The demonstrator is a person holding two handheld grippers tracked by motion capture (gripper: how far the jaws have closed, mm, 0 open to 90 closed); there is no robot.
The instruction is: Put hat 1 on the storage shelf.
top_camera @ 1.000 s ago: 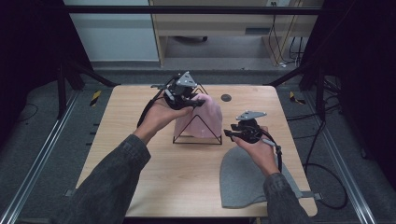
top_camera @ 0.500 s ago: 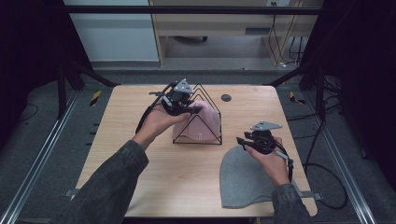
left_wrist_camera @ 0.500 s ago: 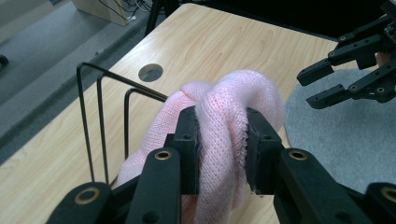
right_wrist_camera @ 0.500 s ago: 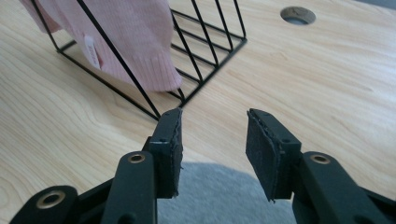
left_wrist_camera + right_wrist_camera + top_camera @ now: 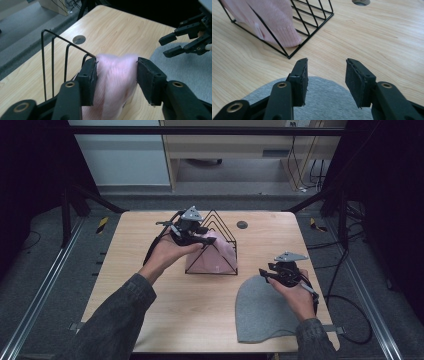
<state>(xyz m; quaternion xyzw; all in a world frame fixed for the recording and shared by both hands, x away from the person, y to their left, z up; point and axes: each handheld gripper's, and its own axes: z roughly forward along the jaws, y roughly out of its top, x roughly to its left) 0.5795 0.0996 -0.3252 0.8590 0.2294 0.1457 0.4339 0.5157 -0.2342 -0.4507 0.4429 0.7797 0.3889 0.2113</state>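
On the black wire rack [image 5: 216, 245] at mid-bench, a pink knitted hat [image 5: 212, 260] is draped, flanked by the left gripper [image 5: 116, 75], whose jaws have just been opening. Over the grey hat [image 5: 262, 307], the right gripper [image 5: 325, 80] is held, jaws spread and empty.

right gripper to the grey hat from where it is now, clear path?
Probably yes. The right gripper hangs at the top edge of the grey hat, fingers apart with nothing between them. The wire rack and pink hat sit off to the side.
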